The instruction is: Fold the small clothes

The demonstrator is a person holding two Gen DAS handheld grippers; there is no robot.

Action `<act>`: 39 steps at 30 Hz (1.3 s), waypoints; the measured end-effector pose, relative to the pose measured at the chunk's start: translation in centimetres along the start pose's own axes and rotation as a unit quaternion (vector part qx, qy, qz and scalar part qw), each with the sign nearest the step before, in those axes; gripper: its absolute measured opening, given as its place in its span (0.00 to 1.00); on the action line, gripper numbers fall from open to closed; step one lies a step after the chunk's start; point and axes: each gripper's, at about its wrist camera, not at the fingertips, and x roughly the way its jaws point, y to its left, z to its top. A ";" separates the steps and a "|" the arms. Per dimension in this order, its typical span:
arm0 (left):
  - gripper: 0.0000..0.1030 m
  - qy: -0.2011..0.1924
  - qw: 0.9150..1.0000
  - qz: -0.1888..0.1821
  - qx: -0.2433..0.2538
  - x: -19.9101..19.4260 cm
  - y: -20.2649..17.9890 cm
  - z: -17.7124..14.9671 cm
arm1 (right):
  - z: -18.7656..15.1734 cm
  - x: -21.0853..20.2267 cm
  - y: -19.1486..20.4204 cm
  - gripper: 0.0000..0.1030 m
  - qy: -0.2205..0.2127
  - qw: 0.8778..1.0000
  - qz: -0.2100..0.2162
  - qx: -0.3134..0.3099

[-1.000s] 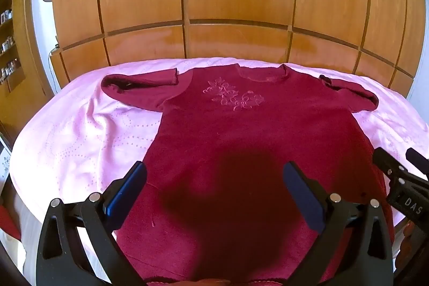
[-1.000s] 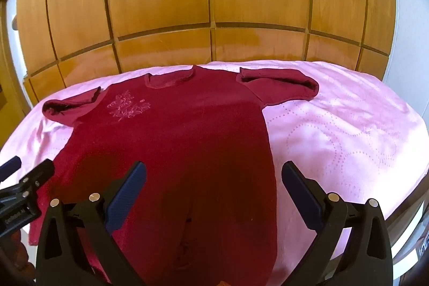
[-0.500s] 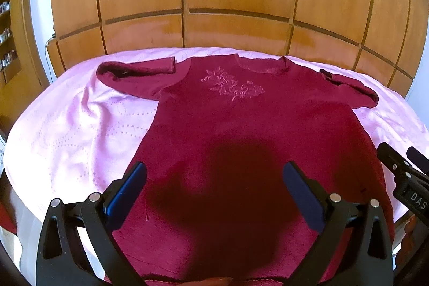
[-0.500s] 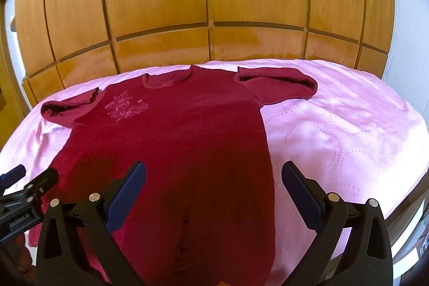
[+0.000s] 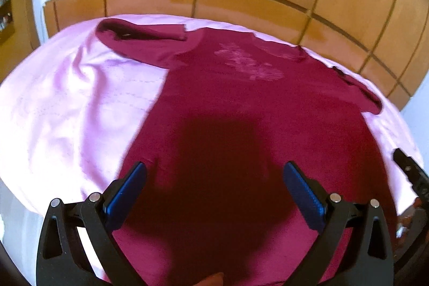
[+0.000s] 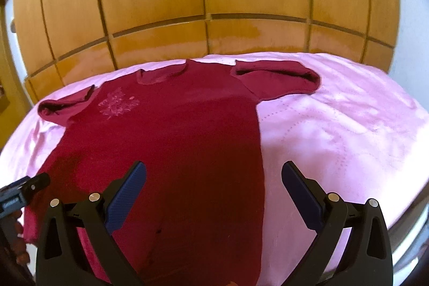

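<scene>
Since 1 second ago the left gripper [image 5: 213, 188] has swung leftward and tilted, so the dark red top [image 5: 241, 125] now slants across its view; the right gripper [image 6: 213, 186] has barely shifted. Both pairs of fingers stand spread wide, grasping nothing. The top lies flat, face up, on the pink bedspread [image 6: 335, 125], its lower body beneath both grippers, apparently untouched. It looks a soft, light knit that will drape and bunch; the hem corners or sleeve [image 6: 281, 79] edges seem the best places to pinch.
</scene>
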 end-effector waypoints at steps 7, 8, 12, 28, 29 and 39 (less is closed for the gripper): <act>0.98 0.011 0.999 0.023 -0.033 1.6 4.0 0.3 | 0.0 2.1 -3.6 0.97 0.067 0.997 -0.019 0.021; 0.98 0.012 0.999 0.024 -0.037 1.9 4.5 0.5 | -0.1 2.2 -4.3 0.97 0.068 0.997 -0.019 0.025; 0.98 0.021 0.998 0.023 -0.046 3.0 5.9 0.3 | -0.4 3.0 -7.0 0.97 0.091 0.992 0.020 0.089; 0.98 0.028 1.000 0.001 0.013 3.5 6.5 -0.2 | -1.5 4.4 -7.2 0.82 0.139 0.971 0.127 0.151; 0.98 0.020 1.000 -0.001 -0.004 2.9 7.0 0.0 | -1.5 4.4 -7.2 0.77 0.142 0.969 0.135 0.153; 0.82 0.016 1.000 0.007 0.023 2.6 6.7 -1.0 | -2.3 5.0 -6.8 0.26 0.171 0.951 0.194 0.172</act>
